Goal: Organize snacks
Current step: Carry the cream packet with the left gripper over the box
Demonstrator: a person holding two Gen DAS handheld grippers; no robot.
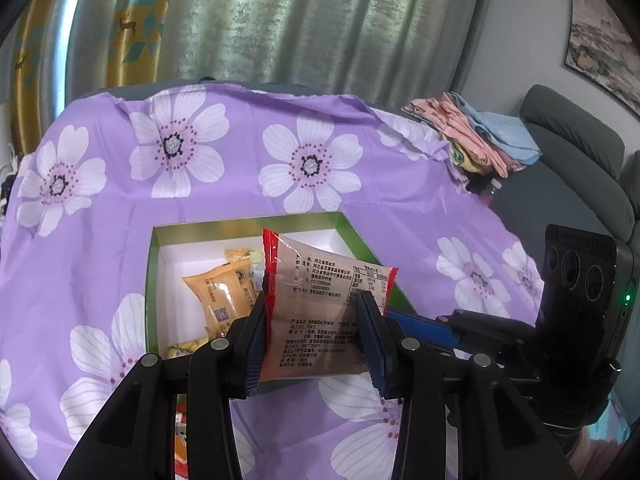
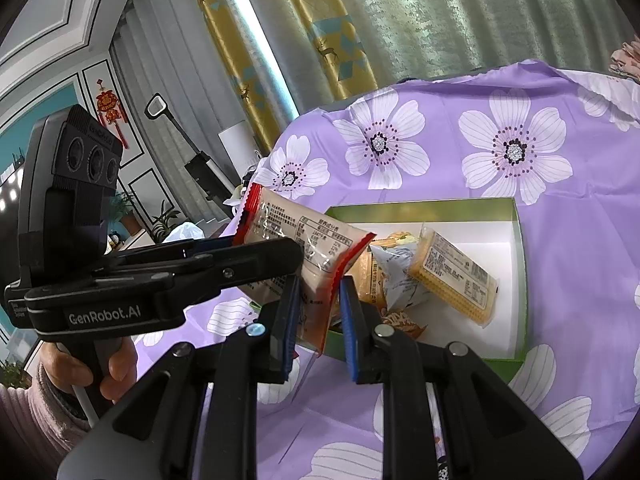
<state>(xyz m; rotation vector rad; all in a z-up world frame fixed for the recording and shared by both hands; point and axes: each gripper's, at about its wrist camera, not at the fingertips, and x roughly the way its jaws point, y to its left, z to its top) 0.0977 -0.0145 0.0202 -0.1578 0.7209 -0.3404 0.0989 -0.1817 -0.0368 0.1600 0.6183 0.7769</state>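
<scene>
Left wrist view: the left gripper [image 1: 316,336] is holding a red-edged packet [image 1: 320,300] between its fingers, jaws closed part way onto the wrapper's two sides, so the packet is standing up out of them over the near edge of the box [image 1: 154,280]. Ahead of the jaws, inside the box, an orange packet [image 1: 222,294] and a few smaller snacks are already lying, so the sorting is judged partly done. Below the jaws, at the near edge of the cloth [image 1: 240,184], bits of further wrappers are showing; these probably remain to be packed. To the right of the jaws the right gripper's blue tip [image 1: 420,322] is reaching in close.

Right wrist view: the right gripper [image 2: 320,320] is sitting with its jaws a little apart around the packet's [image 2: 304,240] lower corner; whether the pads are actually pinching it cannot be told. The left gripper [image 2: 256,256] is crossing in from the left, clamped on the same packet. Beyond and right of the jaws, the box [image 2: 518,280] is holding a cracker pack [image 2: 456,280], a silvery pouch [image 2: 396,276] and other snacks, with white floor showing beside them.
</scene>
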